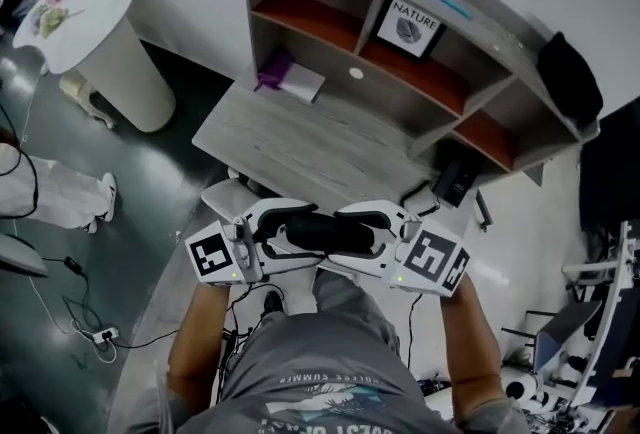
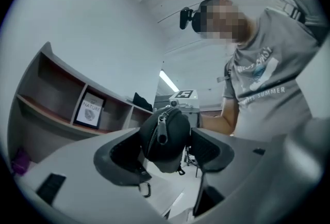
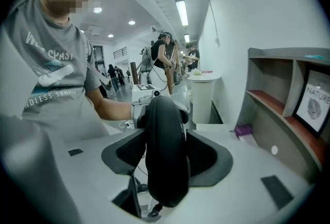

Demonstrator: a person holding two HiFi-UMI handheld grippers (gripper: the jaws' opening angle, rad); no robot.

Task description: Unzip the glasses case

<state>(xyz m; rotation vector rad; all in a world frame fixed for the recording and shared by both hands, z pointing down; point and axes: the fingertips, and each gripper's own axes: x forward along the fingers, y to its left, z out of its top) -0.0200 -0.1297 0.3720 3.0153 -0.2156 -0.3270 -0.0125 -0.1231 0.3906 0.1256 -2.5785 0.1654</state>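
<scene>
A black zip-up glasses case (image 1: 330, 232) hangs level in front of the person's body, off the desk, between both grippers. My right gripper (image 1: 372, 237) is shut on one end, and its dark pads press both sides of the case (image 3: 165, 150). My left gripper (image 1: 285, 234) stands open around the other end. That end of the case (image 2: 167, 145) sits between the left jaws, close to both pads, with no visible squeeze. The metal zipper pull (image 2: 162, 127) lies on that end, facing the left gripper's camera. Whether the zip is parted I cannot tell.
A grey desk (image 1: 330, 137) with a shelf unit stands just ahead. It holds a framed "NATURE" print (image 1: 410, 27), a purple thing (image 1: 272, 72) and a black thing (image 1: 570, 72) on top. A white round table (image 1: 95, 22) and floor cables (image 1: 90, 322) lie left.
</scene>
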